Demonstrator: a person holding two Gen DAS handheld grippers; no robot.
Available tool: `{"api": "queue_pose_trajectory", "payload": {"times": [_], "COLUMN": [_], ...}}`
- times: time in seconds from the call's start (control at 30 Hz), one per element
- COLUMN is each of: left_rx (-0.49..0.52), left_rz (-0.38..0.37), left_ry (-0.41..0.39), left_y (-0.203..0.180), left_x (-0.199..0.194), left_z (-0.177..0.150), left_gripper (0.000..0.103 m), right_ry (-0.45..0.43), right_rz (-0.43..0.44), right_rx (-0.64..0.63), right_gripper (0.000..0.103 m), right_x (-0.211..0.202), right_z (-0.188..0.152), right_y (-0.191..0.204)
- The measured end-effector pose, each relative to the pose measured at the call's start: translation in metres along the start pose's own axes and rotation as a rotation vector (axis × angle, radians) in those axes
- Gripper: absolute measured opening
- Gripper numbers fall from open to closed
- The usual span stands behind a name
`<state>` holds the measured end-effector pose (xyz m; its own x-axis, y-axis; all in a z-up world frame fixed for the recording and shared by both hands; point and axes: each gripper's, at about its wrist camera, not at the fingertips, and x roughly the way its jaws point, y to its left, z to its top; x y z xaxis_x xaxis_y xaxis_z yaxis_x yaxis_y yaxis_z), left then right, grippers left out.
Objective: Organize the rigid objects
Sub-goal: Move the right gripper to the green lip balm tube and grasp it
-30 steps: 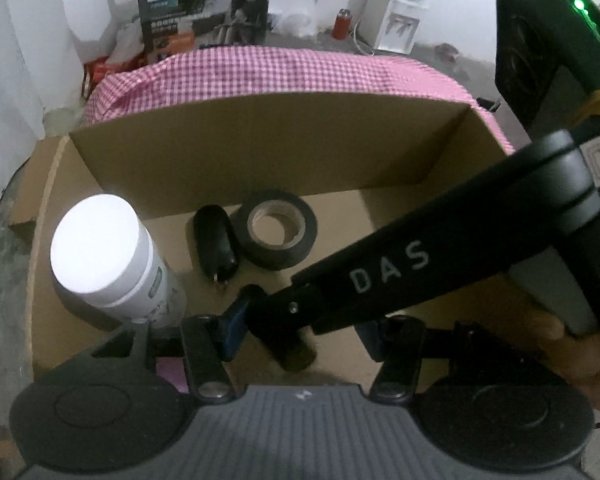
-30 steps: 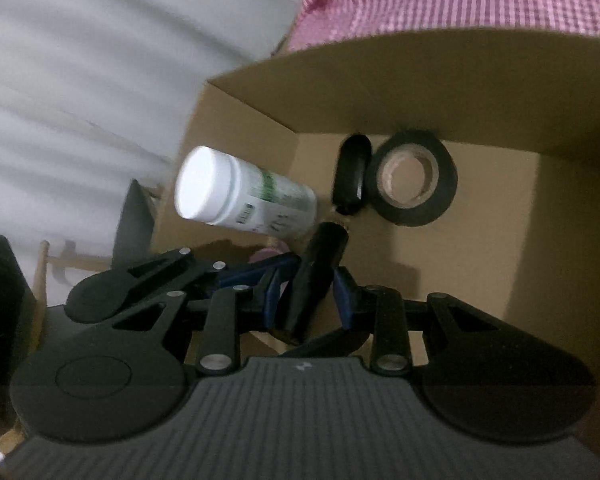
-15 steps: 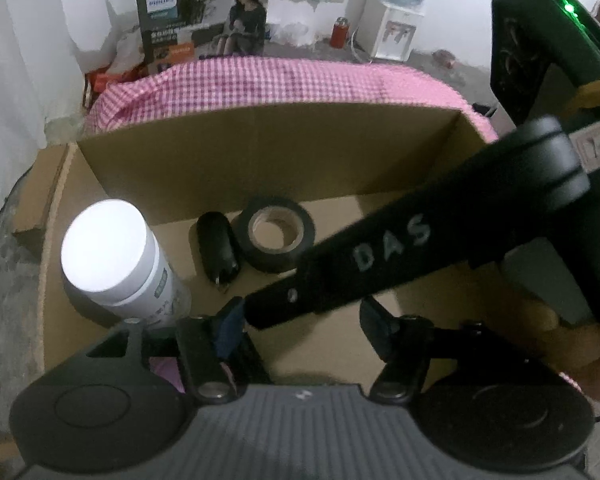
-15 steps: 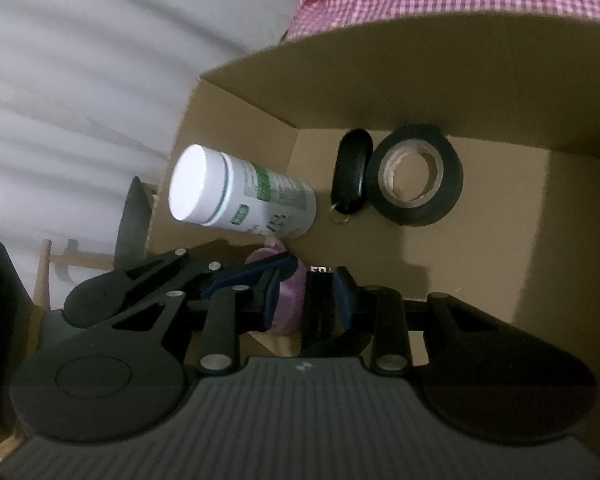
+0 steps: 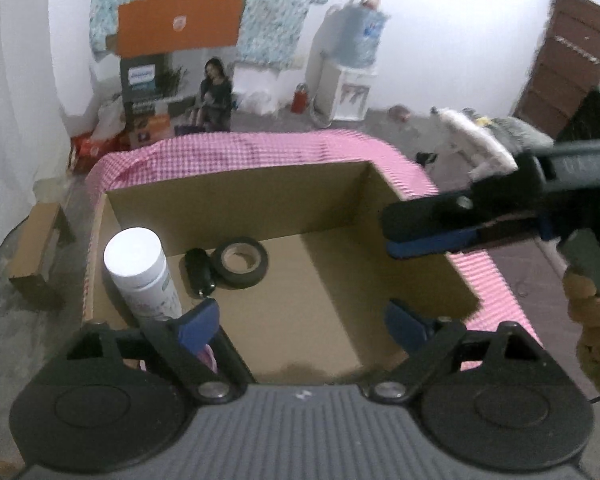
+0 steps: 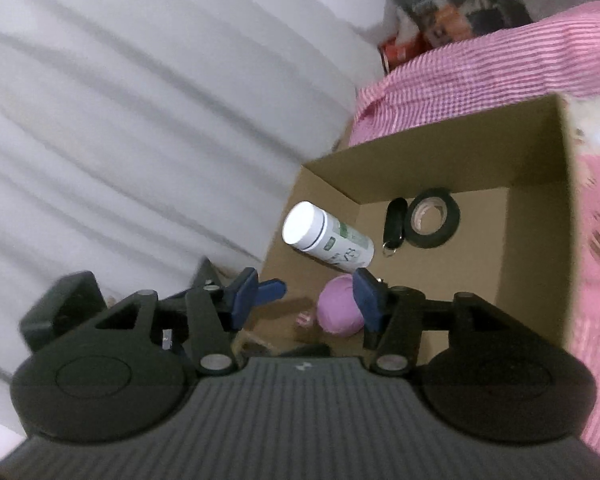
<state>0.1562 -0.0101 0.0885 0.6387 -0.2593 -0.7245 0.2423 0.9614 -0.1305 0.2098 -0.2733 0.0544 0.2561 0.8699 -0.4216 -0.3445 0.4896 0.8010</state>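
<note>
An open cardboard box [image 5: 240, 196] [image 6: 440, 152] holds an upright white bottle [image 5: 140, 272] [image 6: 324, 236], a black key fob [image 5: 198, 272] [image 6: 394, 224], a black tape roll [image 5: 240, 262] [image 6: 432, 218] and a pink round object [image 6: 338, 310]. My left gripper [image 5: 302, 324] hovers over the box's near side. Its jaws are opening with nothing between them. My right gripper [image 6: 306, 300] [image 5: 388, 234] is above the box's right rim, jaws opening and holding nothing. A dark object [image 6: 308, 350] lies low in the box, mostly hidden by the gripper body.
The box sits on a pink checked cloth [image 5: 260, 148] [image 6: 480, 68]. A hand [image 5: 588, 320] holds the right gripper at the right edge. White curtains [image 6: 140, 120] hang at the left. Cartons, a water dispenser [image 5: 352, 88] and a small white dog [image 5: 472, 140] stand beyond the table.
Both grippers have risen and drawn back from the box, and their jaws have widened. The right gripper has let go of the black cylinder it carried and swung off to the right.
</note>
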Motion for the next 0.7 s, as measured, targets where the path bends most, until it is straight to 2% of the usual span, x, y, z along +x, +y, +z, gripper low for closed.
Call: {"api": "queue_pose_trajectory", "payload": {"times": [0.17, 0.4, 0.53, 0.7], "left_rx": [0.031, 0.088, 0.126, 0.179], "left_rz": [-0.057, -0.143, -0.162, -0.144], "left_ry": [-0.008, 0.056, 0.110, 0.145], "left_y": [-0.020, -0.053, -0.074, -0.094], "left_x": [-0.016, 0.003, 0.023, 0.051], "left_z": [-0.024, -0.062, -0.085, -0.104], "left_gripper": [0.095, 0.095, 0.095, 0.095], "right_ry": [-0.087, -0.124, -0.125, -0.135], "right_rz": [0.005, -0.094, -0.139, -0.210], "right_rx": [0.068, 0.144, 0.172, 0.147], "right_gripper": [0.054, 0.054, 0.054, 0.054], "right_x": [-0.038, -0.046, -0.047, -0.053], "right_z": [-0.058, -0.138, -0.161, -0.170], "right_y": [-0.013, -0.034, -0.044, -0.049]}}
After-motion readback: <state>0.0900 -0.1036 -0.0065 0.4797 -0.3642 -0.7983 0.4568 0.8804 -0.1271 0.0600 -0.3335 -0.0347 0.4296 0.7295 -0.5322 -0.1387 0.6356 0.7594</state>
